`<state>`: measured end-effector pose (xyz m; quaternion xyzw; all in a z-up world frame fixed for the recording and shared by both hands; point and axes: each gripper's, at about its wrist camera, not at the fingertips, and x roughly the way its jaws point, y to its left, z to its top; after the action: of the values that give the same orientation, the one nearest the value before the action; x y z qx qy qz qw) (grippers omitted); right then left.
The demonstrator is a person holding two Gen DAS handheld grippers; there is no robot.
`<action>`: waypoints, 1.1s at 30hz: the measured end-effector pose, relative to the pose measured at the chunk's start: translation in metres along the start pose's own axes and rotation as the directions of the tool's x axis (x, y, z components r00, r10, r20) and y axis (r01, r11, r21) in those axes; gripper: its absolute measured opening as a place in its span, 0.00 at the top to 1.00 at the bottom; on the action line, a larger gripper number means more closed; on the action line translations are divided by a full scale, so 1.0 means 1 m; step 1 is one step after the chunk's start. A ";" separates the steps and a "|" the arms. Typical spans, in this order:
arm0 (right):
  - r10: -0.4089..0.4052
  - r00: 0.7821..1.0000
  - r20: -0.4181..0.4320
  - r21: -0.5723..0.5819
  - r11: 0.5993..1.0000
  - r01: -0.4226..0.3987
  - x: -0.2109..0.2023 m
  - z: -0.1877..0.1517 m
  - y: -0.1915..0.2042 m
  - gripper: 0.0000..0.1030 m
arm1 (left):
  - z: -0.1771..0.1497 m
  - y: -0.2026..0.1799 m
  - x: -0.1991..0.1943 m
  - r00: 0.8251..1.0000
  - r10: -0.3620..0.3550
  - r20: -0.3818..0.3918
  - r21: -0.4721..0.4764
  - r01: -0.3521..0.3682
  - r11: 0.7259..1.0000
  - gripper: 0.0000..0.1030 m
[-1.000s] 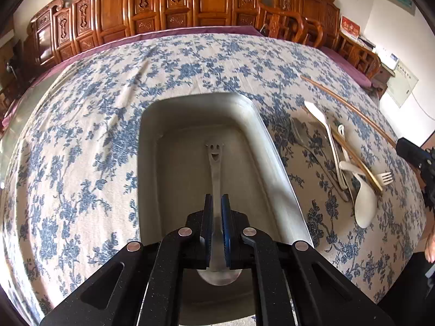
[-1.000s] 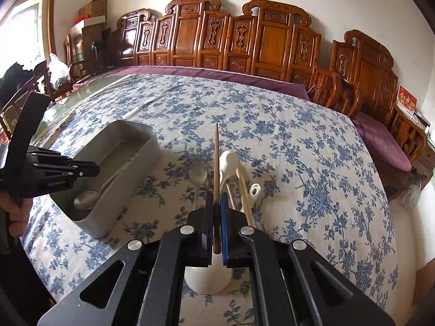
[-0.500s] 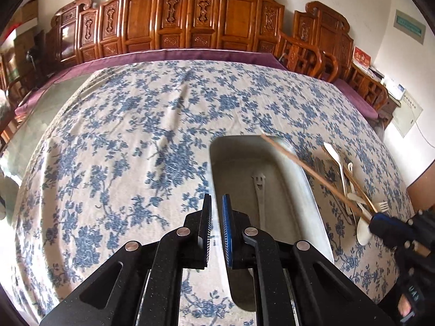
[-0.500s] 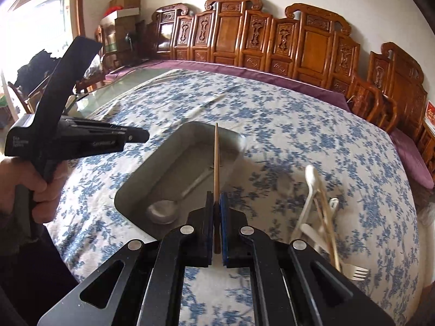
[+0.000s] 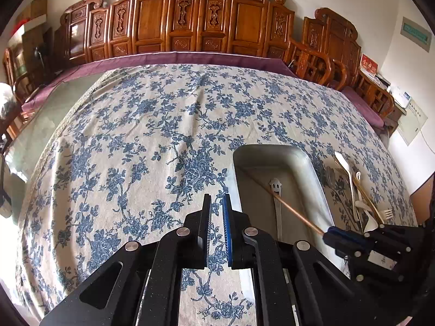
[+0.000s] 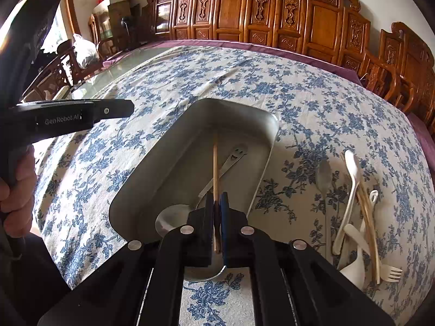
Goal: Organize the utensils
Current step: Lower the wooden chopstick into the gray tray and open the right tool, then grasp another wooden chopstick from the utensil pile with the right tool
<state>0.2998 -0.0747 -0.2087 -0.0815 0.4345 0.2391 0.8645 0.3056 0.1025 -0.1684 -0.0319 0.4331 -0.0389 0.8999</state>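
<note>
Over the rectangular steel tray (image 6: 272, 133), the right gripper (image 6: 216, 203) is clamping a thin, stiff, light wooden chopstick (image 6: 215, 163) near its end, where it may pivot; beside the tray, the left gripper (image 5: 216, 206) is hanging closed, empty

Rectangular grey metal tray (image 6: 267, 146) on blue-flowered tablecloth (image 6: 312, 100); smiley-handled steel spoon (image 6: 217, 179) inside; heap of white plastic cutlery (image 6: 353, 206) to its right; carved wooden chairs (image 6: 272, 16) behind.
</note>
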 end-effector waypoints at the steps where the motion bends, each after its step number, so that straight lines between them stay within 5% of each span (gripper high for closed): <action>1: 0.007 1.000 -0.002 0.004 1.000 -0.007 0.002 -0.001 0.000 0.94 | 0.000 0.000 -0.001 1.000 0.000 0.001 0.002 0.000 1.000 0.93; 12: 0.111 0.994 0.020 0.051 0.992 -0.112 -0.002 -0.002 -0.006 0.89 | 0.000 -0.010 -0.002 1.000 -0.007 0.004 0.024 0.007 1.000 0.92; 14: 0.103 0.994 0.037 0.040 0.994 -0.105 -0.010 -0.002 -0.009 0.89 | 0.000 -0.013 -0.003 1.000 -0.012 0.006 0.028 0.012 1.000 0.85; 19: 0.017 0.996 0.088 0.026 0.999 -0.019 -0.042 -0.015 -0.039 0.89 | -0.003 -0.032 -0.007 0.999 -0.033 0.018 0.065 0.032 0.997 0.76; 25: -0.149 0.985 0.090 0.048 0.988 0.145 -0.073 -0.048 -0.099 0.74 | -0.006 -0.060 -0.012 0.996 -0.086 0.026 0.096 0.083 0.992 0.57; 33: -0.264 0.963 0.056 0.123 0.959 0.256 -0.083 -0.082 -0.168 0.73 | -0.021 -0.112 -0.013 0.989 -0.147 0.010 0.179 0.143 0.973 0.56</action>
<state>0.2808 -0.2776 -0.2043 -0.0795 0.4015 0.1009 0.9068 0.2761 -0.0087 -0.1610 0.0167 0.4137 -0.1426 0.8990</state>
